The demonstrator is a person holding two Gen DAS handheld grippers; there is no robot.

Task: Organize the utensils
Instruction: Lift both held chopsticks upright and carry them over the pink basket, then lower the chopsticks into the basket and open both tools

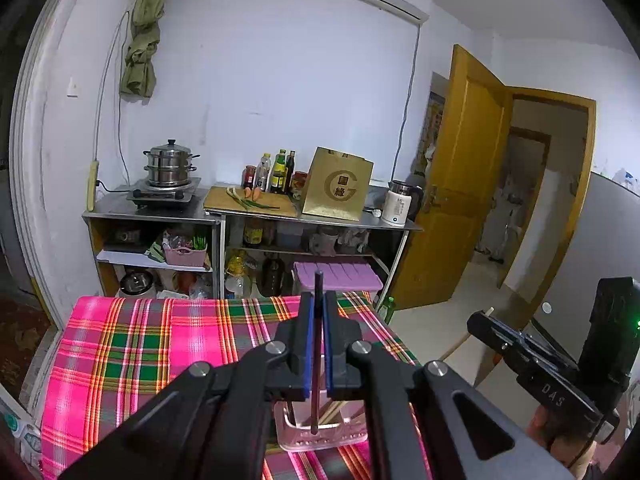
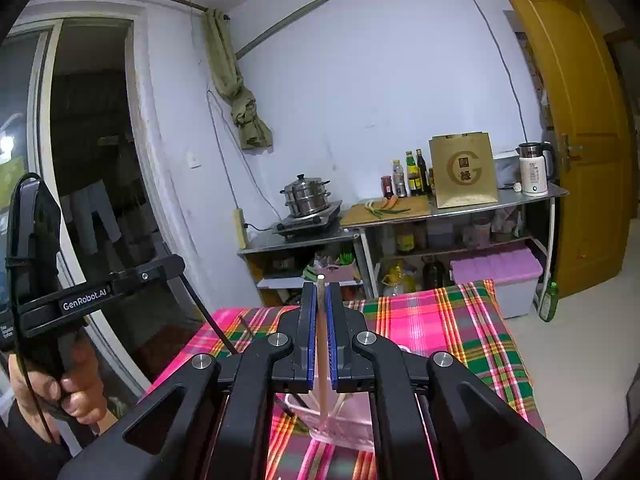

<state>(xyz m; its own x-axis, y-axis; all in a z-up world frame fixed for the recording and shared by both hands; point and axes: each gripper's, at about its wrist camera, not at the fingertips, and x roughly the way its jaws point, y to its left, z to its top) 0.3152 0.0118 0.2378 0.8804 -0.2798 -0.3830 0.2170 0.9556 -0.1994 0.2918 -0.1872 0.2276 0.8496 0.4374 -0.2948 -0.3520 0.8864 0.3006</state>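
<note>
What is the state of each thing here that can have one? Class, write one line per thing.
Left gripper: shut on dark chopstick, lower end in the holder.
Right gripper: shut on wooden chopstick, lower end in the holder.
Pink utensil holder: upright, holding chopsticks.
Steamer pot: lidded.
Door: open.

A slim dark chopstick [image 1: 318,344] stood upright, its lower end inside a pink plastic utensil holder [image 1: 320,438] on the plaid cloth. A pale wooden chopstick [image 2: 321,344] stood likewise in it.
</note>
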